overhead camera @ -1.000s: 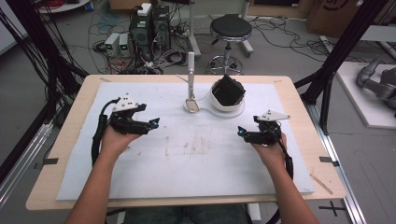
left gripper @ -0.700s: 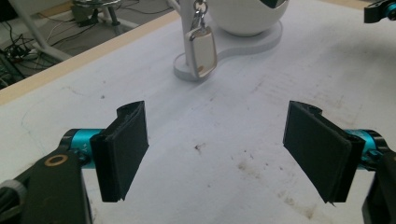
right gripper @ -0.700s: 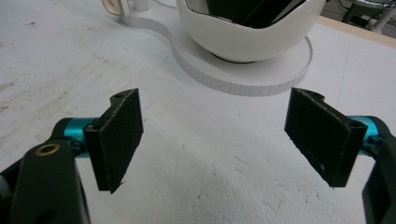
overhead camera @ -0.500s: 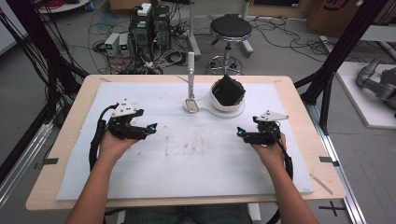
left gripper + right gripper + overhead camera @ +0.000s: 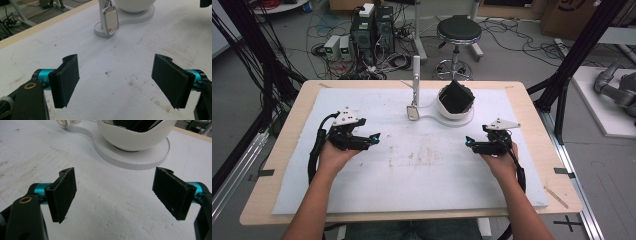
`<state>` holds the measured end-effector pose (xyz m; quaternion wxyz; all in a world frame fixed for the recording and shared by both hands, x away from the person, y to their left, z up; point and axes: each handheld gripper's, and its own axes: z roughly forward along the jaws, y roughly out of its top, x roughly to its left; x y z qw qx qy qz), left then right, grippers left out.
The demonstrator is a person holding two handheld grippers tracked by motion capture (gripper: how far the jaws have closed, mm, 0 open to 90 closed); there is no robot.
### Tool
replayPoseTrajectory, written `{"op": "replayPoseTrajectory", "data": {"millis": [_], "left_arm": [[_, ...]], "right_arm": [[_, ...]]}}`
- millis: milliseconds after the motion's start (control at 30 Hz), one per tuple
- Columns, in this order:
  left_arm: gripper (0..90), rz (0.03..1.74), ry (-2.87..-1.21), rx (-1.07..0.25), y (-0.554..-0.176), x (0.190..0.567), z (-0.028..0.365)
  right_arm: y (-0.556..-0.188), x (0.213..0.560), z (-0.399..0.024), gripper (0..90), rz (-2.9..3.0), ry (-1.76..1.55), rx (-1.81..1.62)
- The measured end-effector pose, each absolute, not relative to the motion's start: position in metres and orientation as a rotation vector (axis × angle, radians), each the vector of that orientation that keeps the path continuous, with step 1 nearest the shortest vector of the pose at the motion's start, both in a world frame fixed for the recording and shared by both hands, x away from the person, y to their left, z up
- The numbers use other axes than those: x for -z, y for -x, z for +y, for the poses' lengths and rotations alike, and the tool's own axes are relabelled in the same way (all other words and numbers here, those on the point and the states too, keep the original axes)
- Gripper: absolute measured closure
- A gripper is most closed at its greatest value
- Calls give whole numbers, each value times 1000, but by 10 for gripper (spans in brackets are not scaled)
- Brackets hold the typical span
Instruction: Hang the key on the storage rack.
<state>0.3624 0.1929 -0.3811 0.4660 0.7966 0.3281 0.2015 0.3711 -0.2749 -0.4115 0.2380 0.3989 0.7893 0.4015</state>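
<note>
Both grippers hover low over the white mat (image 5: 362,200) on the worktop (image 5: 287,125), well apart. Left gripper (image 5: 373,138): jaws wide, nothing between them. Right gripper (image 5: 469,142): jaws wide too, empty.

At the far middle of the mat stands a white stand (image 5: 447,118) with a post (image 5: 416,75); a keyring tag (image 5: 413,113) hangs from the post, and a white bowl (image 5: 451,107) on the stand holds a black object (image 5: 458,95).

We judge the work barely begun: tag hanging, bowl loaded, neither touched. Left jaws point toward the tag, right jaws toward the bowl. Reaching and grasping are all left.
</note>
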Motion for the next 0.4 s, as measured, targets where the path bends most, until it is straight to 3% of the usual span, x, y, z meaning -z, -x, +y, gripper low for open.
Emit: {"op": "replayPoseTrajectory", "data": {"millis": [400], "left_arm": [[221,821,-1977,-492,-362,384,195]], "right_arm": [[-372,414,-273,196,2179,-1089,-1080]]}}
